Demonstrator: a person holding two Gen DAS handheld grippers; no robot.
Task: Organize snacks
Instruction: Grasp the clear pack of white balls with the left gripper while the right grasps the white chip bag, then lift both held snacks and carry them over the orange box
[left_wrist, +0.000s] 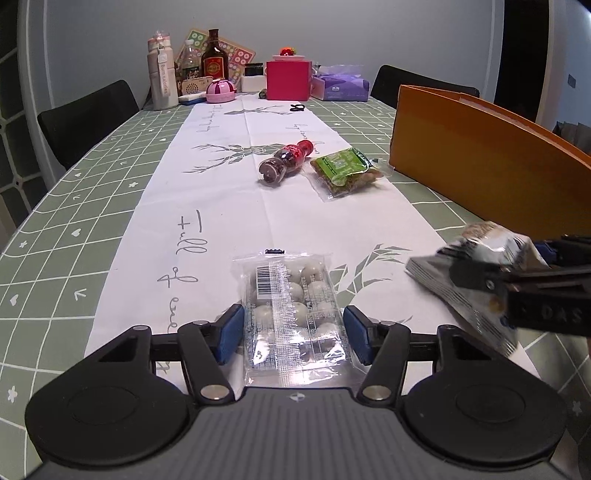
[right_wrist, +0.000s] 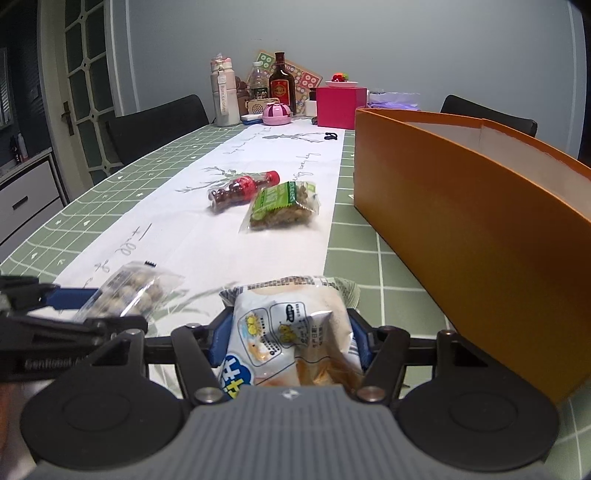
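Note:
My left gripper (left_wrist: 293, 338) has its blue pads on both sides of a clear packet of round white candies (left_wrist: 291, 314) that lies on the white runner; whether the pads press it is unclear. The packet also shows in the right wrist view (right_wrist: 129, 291). My right gripper (right_wrist: 290, 341) is shut on a white snack bag (right_wrist: 291, 332), held just above the table; the bag also shows in the left wrist view (left_wrist: 476, 280). An orange box (right_wrist: 461, 229) stands open on the right. A green nut packet (left_wrist: 347, 171) and a small red-capped bottle (left_wrist: 286, 160) lie further up the runner.
The far end of the table holds bottles (left_wrist: 214, 55), a pink box (left_wrist: 287, 80), a pink round container (left_wrist: 220, 91) and a purple tissue pack (left_wrist: 341, 85). Black chairs (left_wrist: 85, 118) stand at both sides. The green grid tablecloth (left_wrist: 74, 221) flanks the runner.

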